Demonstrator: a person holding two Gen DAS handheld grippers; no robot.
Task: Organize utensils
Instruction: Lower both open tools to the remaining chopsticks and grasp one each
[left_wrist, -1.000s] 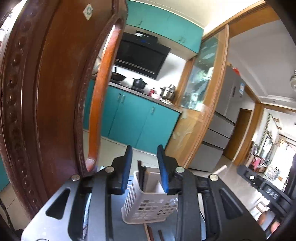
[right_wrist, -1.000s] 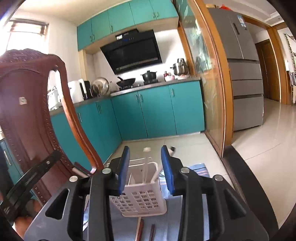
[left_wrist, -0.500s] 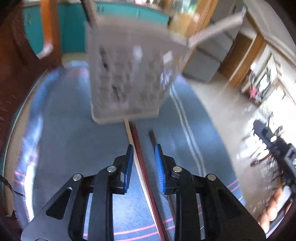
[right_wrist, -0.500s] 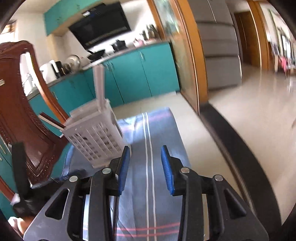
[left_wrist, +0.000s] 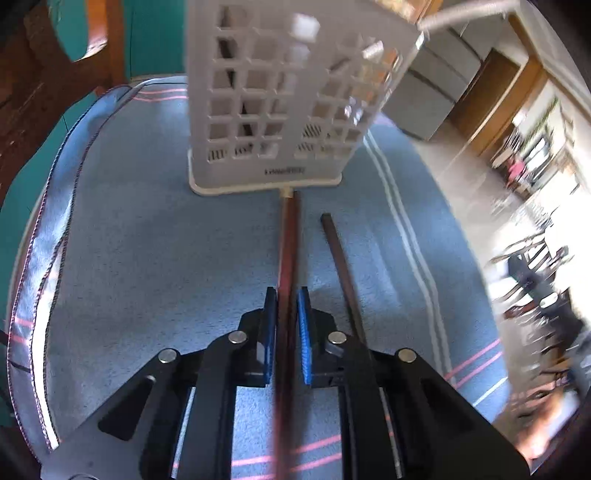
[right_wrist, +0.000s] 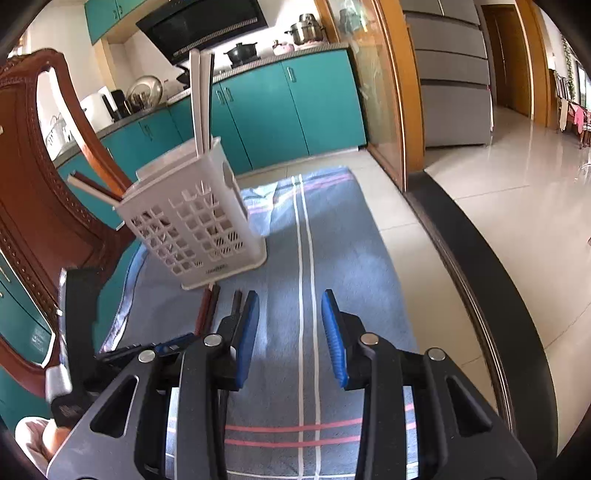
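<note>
A white slotted utensil holder (left_wrist: 284, 96) stands on the blue striped cloth (left_wrist: 129, 240); it also shows in the right wrist view (right_wrist: 192, 225), with white and dark chopsticks (right_wrist: 201, 96) in it. Two dark red-brown chopsticks (left_wrist: 290, 236) lie together on the cloth, ends touching the holder's base. A third dark chopstick (left_wrist: 341, 266) lies to their right. My left gripper (left_wrist: 287, 295) is low over the cloth, its blue pads close around the pair. My right gripper (right_wrist: 290, 310) is open and empty above the cloth, right of the chopsticks (right_wrist: 208, 306).
A carved wooden chair back (right_wrist: 44, 229) stands close on the left behind the holder. The cloth's hem (left_wrist: 40, 236) runs along the left. A dark table edge (right_wrist: 480, 266) borders the right. Teal kitchen cabinets (right_wrist: 288, 107) and tiled floor lie beyond.
Both grippers tilted down from the room toward the cloth. My left gripper dropped onto the chopstick pair and narrowed its jaws around it. My right gripper shifted right and stayed open.
</note>
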